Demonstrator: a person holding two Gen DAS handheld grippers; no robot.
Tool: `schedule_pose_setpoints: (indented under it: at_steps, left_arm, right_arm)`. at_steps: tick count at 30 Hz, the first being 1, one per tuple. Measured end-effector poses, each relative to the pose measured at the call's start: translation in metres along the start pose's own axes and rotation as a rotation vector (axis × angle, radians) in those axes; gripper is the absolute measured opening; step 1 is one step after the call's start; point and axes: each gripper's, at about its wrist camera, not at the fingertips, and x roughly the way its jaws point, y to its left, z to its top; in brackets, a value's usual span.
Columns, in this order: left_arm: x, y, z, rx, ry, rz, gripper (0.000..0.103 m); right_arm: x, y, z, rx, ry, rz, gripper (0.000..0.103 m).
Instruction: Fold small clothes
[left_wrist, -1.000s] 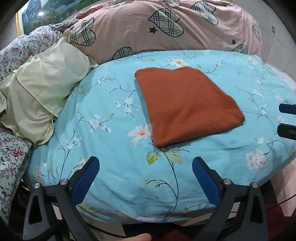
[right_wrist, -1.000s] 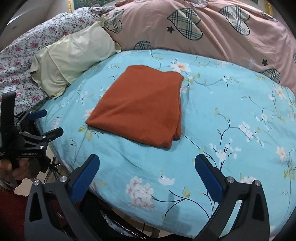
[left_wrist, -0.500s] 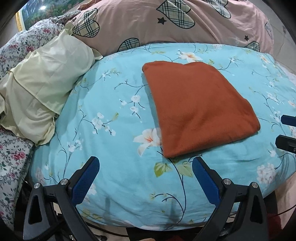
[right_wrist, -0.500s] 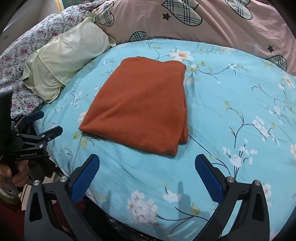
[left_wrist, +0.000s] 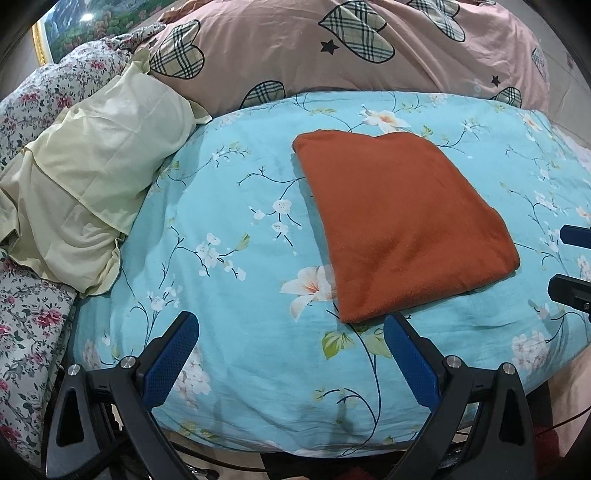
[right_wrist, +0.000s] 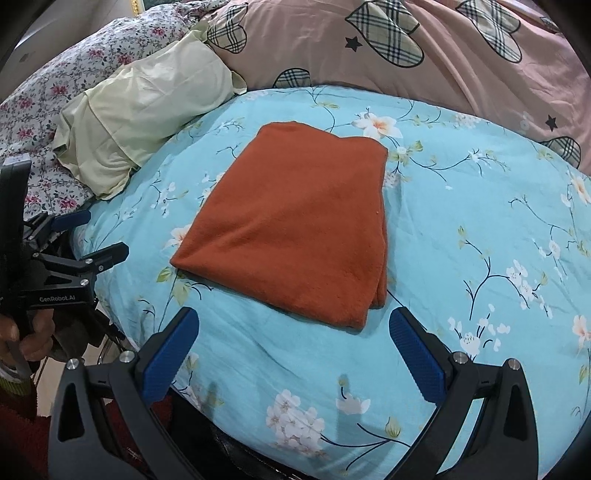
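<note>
A rust-orange cloth (left_wrist: 399, 221) lies folded into a flat rectangle on the light blue floral bedsheet (left_wrist: 221, 229); it also shows in the right wrist view (right_wrist: 299, 229). My left gripper (left_wrist: 291, 354) is open and empty, just short of the cloth's near corner. My right gripper (right_wrist: 293, 350) is open and empty, just in front of the cloth's near edge. The right gripper's tips show at the right edge of the left wrist view (left_wrist: 572, 262). The left gripper shows at the left of the right wrist view (right_wrist: 92, 236).
A pale yellow pillow (left_wrist: 88, 177) lies left of the cloth. A pink quilt with plaid hearts (left_wrist: 351, 48) is bunched behind it. A floral bedspread (left_wrist: 26, 314) is at the far left. The bed's near edge (right_wrist: 258, 439) runs under both grippers.
Both grippers have moved forward toward the cloth, which now looks larger and closer. Both stay open. The cloth has not moved.
</note>
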Motion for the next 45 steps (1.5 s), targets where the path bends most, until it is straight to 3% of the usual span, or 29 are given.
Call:
schedule_pose_setpoints:
  at_steps: [45]
  left_arm:
    - [-0.01, -0.012, -0.005, 0.008, -0.008, 0.009, 0.101]
  right_arm:
    - [-0.007, 0.0, -0.005, -0.001, -0.001, 0.006, 0.103]
